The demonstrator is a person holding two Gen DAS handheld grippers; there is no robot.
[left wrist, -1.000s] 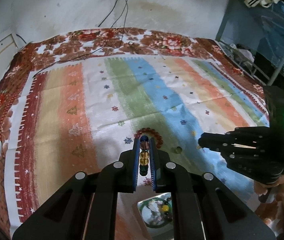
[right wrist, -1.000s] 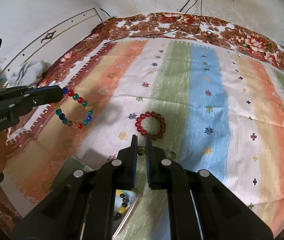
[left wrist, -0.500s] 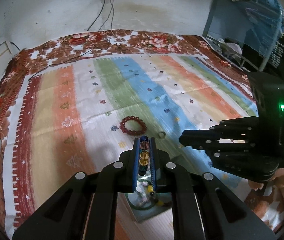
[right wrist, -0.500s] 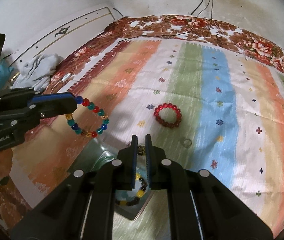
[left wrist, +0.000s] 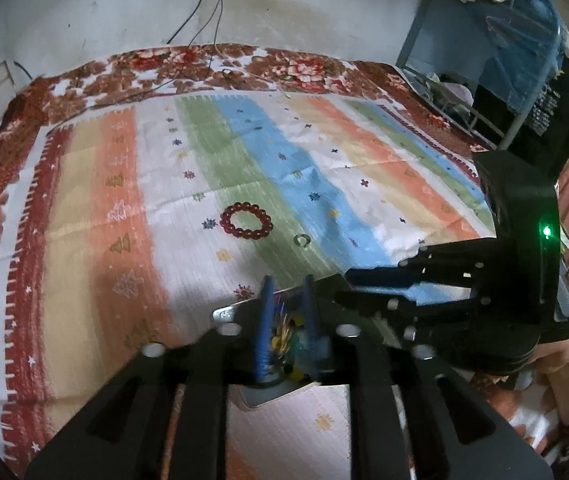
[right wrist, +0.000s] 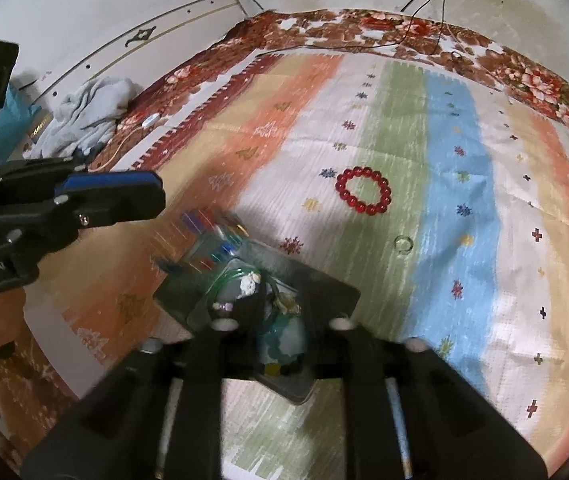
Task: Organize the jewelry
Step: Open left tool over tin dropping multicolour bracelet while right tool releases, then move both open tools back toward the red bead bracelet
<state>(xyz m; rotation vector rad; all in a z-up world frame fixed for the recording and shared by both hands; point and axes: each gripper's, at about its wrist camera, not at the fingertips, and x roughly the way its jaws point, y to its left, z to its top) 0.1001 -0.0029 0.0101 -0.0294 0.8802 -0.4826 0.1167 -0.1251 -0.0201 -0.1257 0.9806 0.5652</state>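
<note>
Jewelry tray (right wrist: 324, 292) lies on your striped bedspread (right wrist: 444, 160), under both hand-held grippers. Your left hand-held gripper (left wrist: 287, 312) is spread wide over blurred multicoloured beads (right wrist: 212, 236); your right hand-held gripper's (right wrist: 280, 320) gap I cannot tell. Beyond lie a red bracelet (left wrist: 247, 220) and a small ring (left wrist: 303, 240).

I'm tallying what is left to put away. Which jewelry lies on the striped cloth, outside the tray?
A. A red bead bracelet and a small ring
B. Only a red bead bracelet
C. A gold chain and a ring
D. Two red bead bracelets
A: the red bead bracelet lies flat on the cloth, with a small ring apart from it, nearer the tray.
</note>
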